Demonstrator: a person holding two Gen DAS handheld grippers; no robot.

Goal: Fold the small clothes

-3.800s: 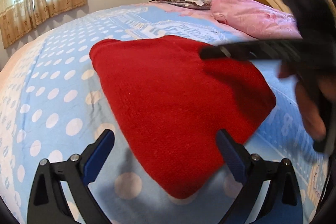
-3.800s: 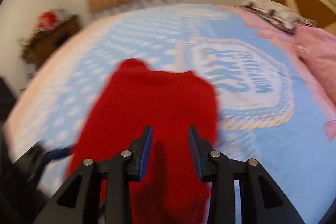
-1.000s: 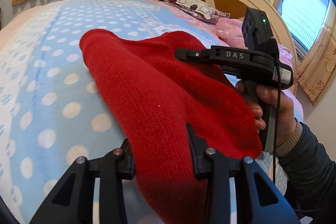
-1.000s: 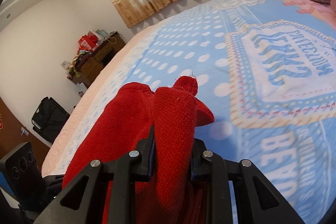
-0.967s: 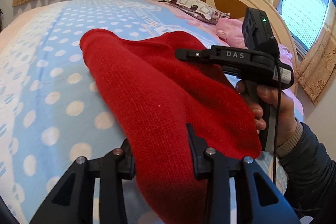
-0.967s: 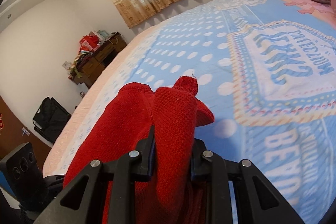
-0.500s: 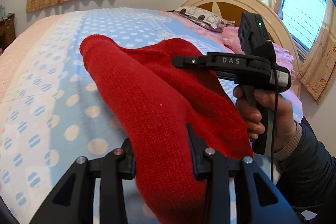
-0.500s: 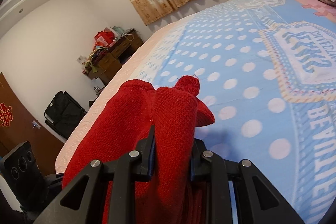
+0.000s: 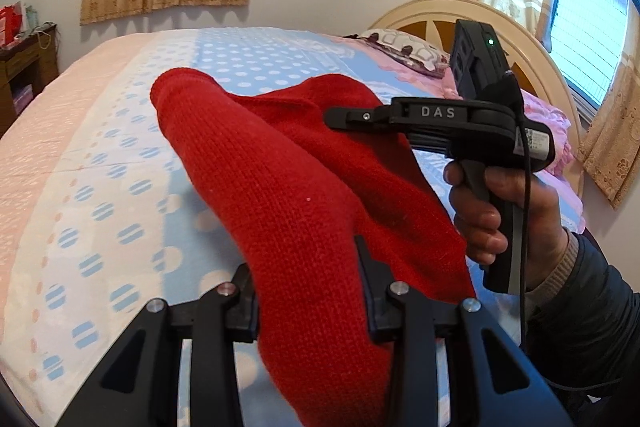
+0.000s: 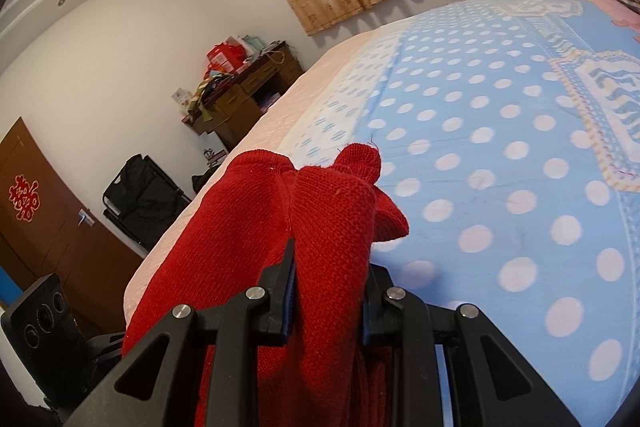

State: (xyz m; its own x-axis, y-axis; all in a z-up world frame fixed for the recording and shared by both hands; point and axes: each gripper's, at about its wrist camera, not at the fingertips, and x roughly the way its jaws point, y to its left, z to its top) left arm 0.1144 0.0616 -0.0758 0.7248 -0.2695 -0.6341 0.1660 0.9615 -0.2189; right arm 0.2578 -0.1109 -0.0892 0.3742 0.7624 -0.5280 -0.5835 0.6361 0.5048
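Clearly mid-fold: the left gripper [image 9: 308, 281] and right gripper [image 10: 330, 277] are each clamped on an edge of the red knit garment [image 9: 280, 179], holding it lifted above the bed [image 9: 100, 155]. Next, I judge, it wants carrying over and laying flat, edges aligned.

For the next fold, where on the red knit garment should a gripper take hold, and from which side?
Both grippers, left and right, already pinch bunched edges of the red knit garment, which hangs lifted above the bed. A regrip is probably best on the thick rolled edge, coming from the open bed side.
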